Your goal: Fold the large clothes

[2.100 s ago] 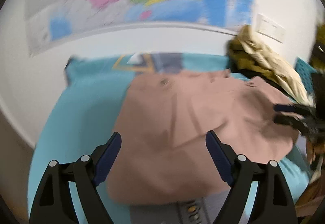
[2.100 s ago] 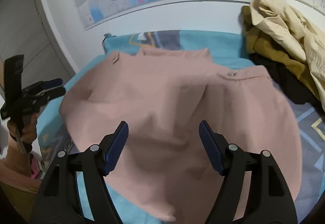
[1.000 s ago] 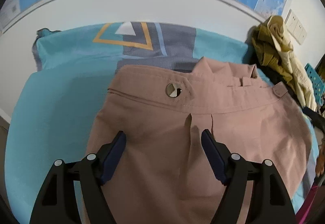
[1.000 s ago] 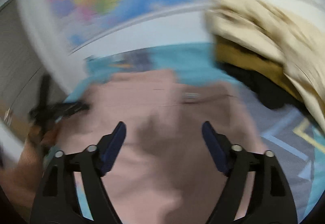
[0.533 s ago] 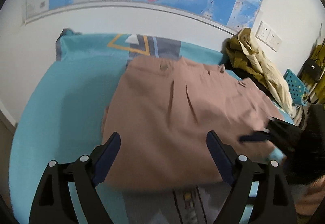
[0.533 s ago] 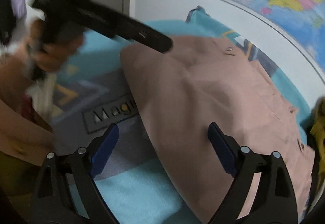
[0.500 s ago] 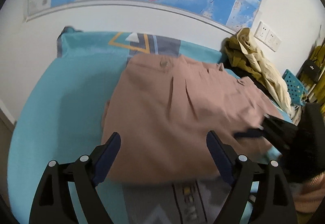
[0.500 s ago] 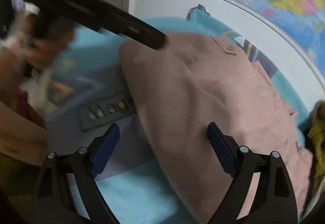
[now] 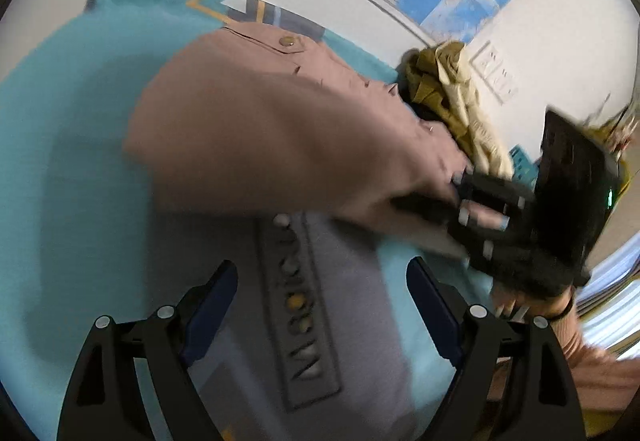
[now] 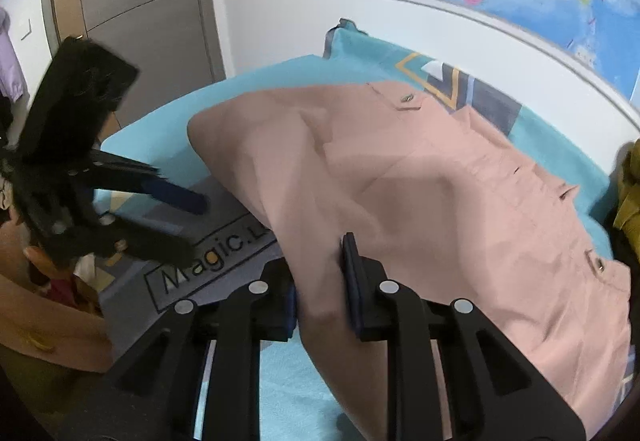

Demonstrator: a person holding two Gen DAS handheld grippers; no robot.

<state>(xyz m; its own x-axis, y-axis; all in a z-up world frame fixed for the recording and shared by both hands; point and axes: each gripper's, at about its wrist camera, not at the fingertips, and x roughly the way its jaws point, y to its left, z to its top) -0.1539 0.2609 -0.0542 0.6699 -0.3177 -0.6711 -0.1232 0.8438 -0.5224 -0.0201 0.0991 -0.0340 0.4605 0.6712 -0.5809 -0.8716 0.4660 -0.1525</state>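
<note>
A heap of yellow clothes (image 9: 452, 97) is seen beyond the right hand-held gripper (image 10: 320, 281), which is clamped on the pink garment (image 10: 420, 193) spread over the teal bed (image 9: 72, 169). The left hand-held gripper (image 9: 322, 305) is held wide apart, empty.

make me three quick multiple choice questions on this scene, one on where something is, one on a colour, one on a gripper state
1. Where is the heap of yellow clothes?
A. beyond the pink trousers, by the wall
B. under the trousers
C. in the left hand-held gripper

2. What colour is the blanket under the pink trousers?
A. red
B. turquoise
C. white

3. What is the right hand-held gripper doing?
A. open, empty
B. shut on the trousers' edge
C. holding the wall map

Answers: 1 A, the heap sits against the wall. 2 B, turquoise shows around the trousers. 3 B, pink cloth is pinched between its fingers.
</note>
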